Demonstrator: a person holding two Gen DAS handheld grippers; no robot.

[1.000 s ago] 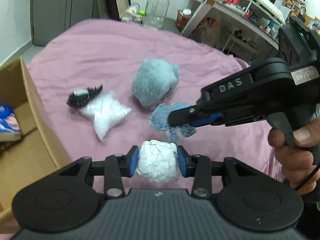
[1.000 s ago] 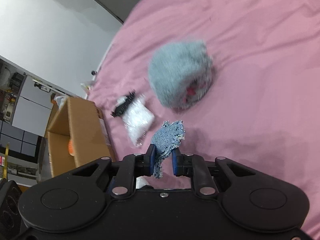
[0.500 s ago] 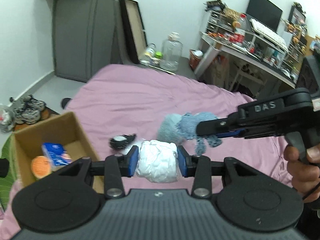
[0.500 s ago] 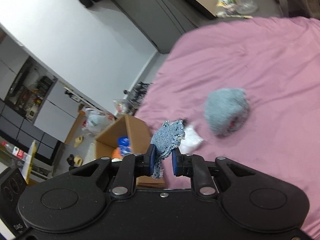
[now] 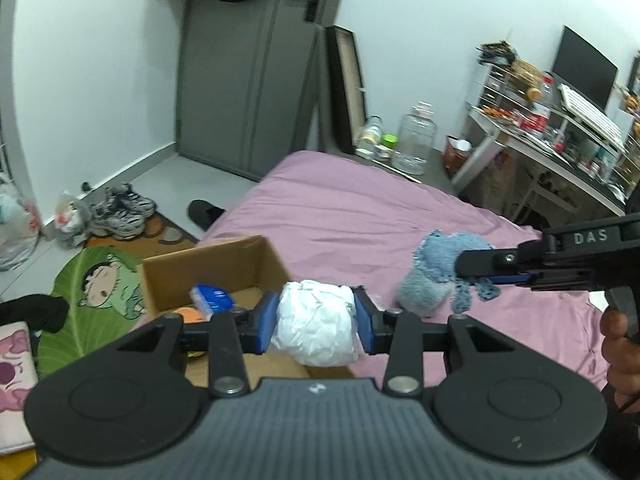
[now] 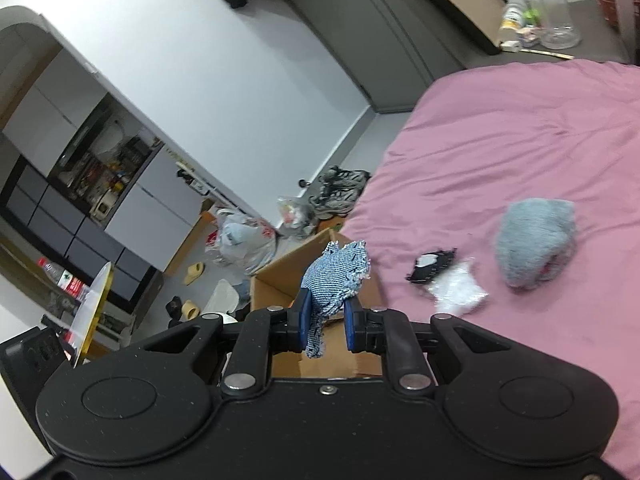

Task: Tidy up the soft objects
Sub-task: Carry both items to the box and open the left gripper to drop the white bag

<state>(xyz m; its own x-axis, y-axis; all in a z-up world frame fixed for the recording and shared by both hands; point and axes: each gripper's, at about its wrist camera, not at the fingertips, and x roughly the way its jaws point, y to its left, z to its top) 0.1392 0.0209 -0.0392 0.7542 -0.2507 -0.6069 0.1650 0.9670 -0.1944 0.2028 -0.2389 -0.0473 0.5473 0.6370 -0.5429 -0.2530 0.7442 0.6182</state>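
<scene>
Both grippers rose, cardboard box (image 5: 224, 264) now before fuzzy grey bundle (image 6: 534, 240).

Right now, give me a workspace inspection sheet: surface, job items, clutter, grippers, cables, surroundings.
Surface: pink bedsheet, wrinkled.
Job's things: white crumpled bundle and denim scrap are each in a gripper; grey fuzzy item, clear plastic bag and a black item lie on the sheet. Cardboard box beside the bed already holds a blue pack and something orange.
Clutter: sneakers, plastic bags, sandals on the floor.
Grippers: left gripper shut on the white crumpled bundle; right gripper shut on the denim scrap.
Cables: a thin dark one by the right hand.
Surroundings: grey door, crowded desk, clear jar.
</scene>
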